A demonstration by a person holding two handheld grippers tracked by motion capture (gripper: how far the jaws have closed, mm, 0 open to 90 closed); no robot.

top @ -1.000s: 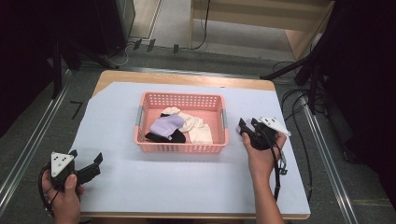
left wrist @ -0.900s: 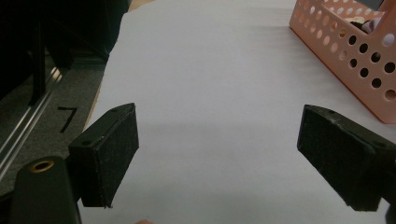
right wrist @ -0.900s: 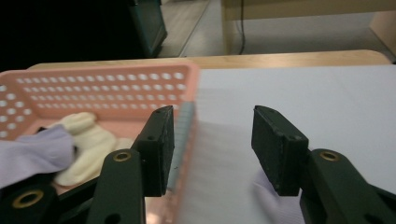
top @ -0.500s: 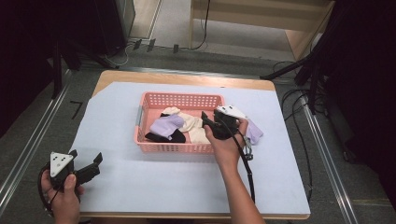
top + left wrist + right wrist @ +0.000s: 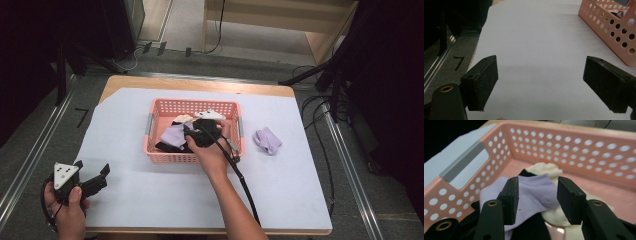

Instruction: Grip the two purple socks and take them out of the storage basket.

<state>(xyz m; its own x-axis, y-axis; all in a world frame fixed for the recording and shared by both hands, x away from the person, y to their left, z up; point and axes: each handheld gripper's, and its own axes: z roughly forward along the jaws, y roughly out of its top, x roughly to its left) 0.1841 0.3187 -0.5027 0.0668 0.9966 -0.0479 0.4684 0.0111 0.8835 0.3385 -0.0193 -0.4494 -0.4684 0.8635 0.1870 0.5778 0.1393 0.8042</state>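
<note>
A pink perforated basket stands mid-table with several socks in it. My right gripper reaches into it from the right. Its jaws are open in the right gripper view, either side of a lavender sock that lies over a black sock and a cream sock; nothing is gripped. Another lavender sock lies on the table, right of the basket. At the table's front left corner my left gripper is held wide open and holds nothing.
White paper covers the wooden table. The basket wall rises at the right of the left gripper view. The right gripper's cable trails along the forearm. Floor rails run along both sides of the table.
The right gripper moved left from beside the basket into it, down over the socks. A lavender sock now lies on the table where the gripper was. The left gripper stayed put.
</note>
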